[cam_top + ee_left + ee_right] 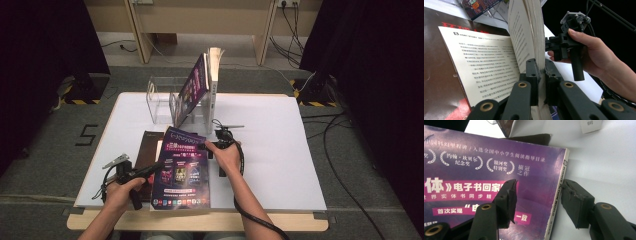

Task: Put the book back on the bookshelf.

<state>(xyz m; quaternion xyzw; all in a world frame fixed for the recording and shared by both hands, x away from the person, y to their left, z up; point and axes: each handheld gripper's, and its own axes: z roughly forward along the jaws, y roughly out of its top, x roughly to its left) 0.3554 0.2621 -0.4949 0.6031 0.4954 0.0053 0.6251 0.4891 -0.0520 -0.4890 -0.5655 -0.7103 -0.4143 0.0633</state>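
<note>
Nearest the person, at the front edge of the white table (280,165), the left hand (120,192) holds the left gripper (150,170), whose jaws reach in from the left onto the purple magazine (182,172); in the left gripper view those jaws are clamped on the edge of a thick sheaf of its pages (537,50), pads pressed on either side of the paper; the sheaf stands lifted and on edge, and an opened page of printed text (484,67) slopes away to the left of it. Under and to the left of the magazine lies a dark brown book (150,147), flat on the table, partly covered.

Just beyond, at the magazine's upper right corner, the right hand (227,157) holds the right gripper (207,146); in the right gripper view its jaws stand apart, one pad over the purple cover (486,170) and the other beyond the spine on the bare table, so the spine edge sits between them; whether either pad touches the cover I cannot tell. A black cable (250,210) trails from this gripper back along the forearm.

Farther off, near the table's middle rear, a clear acrylic rack (162,102) stands upright; a second purple magazine (195,87) leans in it, tilted, against a white book (215,80) standing just beside it.
</note>
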